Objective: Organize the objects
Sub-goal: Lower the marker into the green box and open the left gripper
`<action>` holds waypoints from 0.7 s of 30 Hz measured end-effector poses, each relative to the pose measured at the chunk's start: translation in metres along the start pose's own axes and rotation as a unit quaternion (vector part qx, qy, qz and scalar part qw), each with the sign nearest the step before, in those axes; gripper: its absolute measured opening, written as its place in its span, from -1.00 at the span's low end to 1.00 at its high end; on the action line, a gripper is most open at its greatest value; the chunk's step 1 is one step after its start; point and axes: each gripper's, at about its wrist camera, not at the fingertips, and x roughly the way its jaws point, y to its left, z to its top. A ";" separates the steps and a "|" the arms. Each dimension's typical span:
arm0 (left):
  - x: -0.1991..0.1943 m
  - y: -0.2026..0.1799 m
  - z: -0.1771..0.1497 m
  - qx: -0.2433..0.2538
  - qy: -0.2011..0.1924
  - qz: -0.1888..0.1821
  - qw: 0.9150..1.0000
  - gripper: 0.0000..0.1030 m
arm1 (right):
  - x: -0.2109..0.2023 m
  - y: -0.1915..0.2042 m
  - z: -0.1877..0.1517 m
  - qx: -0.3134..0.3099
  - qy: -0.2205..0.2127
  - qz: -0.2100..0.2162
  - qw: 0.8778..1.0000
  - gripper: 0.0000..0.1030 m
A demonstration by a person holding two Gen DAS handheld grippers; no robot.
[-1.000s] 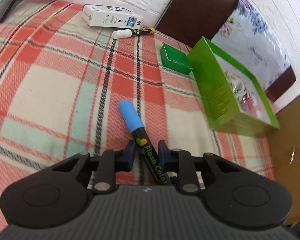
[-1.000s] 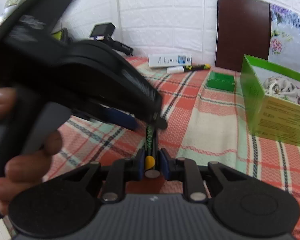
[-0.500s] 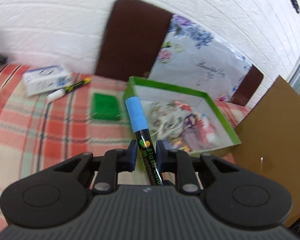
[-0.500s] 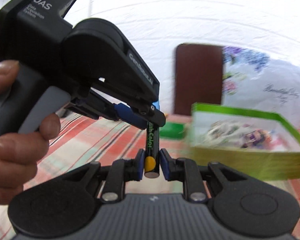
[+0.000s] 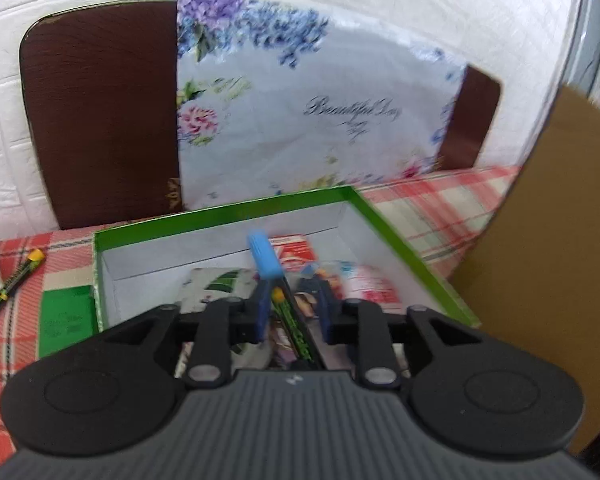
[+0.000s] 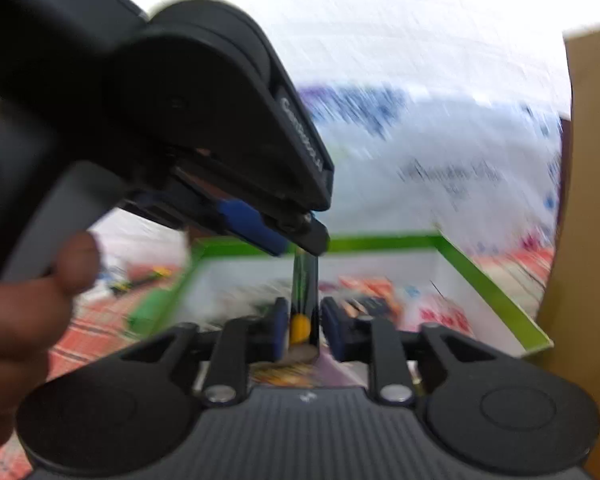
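Change: The left claw (image 5: 292,314), clenched on the blue-capped chalk marker (image 5: 265,259) half a second ago, now has its blue pads spread wider than the barrel. The marker leans loose against the left pad.
Location: The marker hangs over the open green box (image 5: 228,216), no longer over the plaid cloth (image 5: 440,196) where it was a second ago. Its cap points towards the far wall of the box.
Right claw: The right claw (image 6: 305,328) brackets the marker's butt end (image 6: 305,280). Motion blur hides whether its pads press the barrel or stand just off it, so its grip cannot be told.
Meaning: This looks like the release. The marker seems about to drop among the packets already in the box, finishing the sorting of this one item.
Still out: A second marker (image 5: 18,280) with a yellow end and a small green carton (image 5: 64,316) lie on the cloth to the left of the box.
Marker: A slim, hard cylinder with a glossy black barrel, green lettering and a matte blue cap. It is likely to roll once it lands.
Box: Thin card, shallow and rectangular, with green rims and a white lining. It is probably light enough to shift if knocked.
Cloth: A woven plaid in red, cream and pale green, soft and slightly ribbed.
Surroundings: A plain brown cardboard sheet (image 5: 540,240) stands to the right of the box.
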 end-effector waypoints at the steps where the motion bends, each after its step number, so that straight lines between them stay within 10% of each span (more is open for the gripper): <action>1: 0.003 0.001 -0.003 0.002 0.001 0.009 1.000 -0.27 | 0.000 -0.006 -0.002 0.013 -0.002 -0.001 1.000 -0.20; 21: -0.083 0.040 -0.075 -0.017 -0.008 0.094 0.995 -0.09 | -0.075 0.000 -0.027 0.047 -0.011 0.015 0.999 -0.03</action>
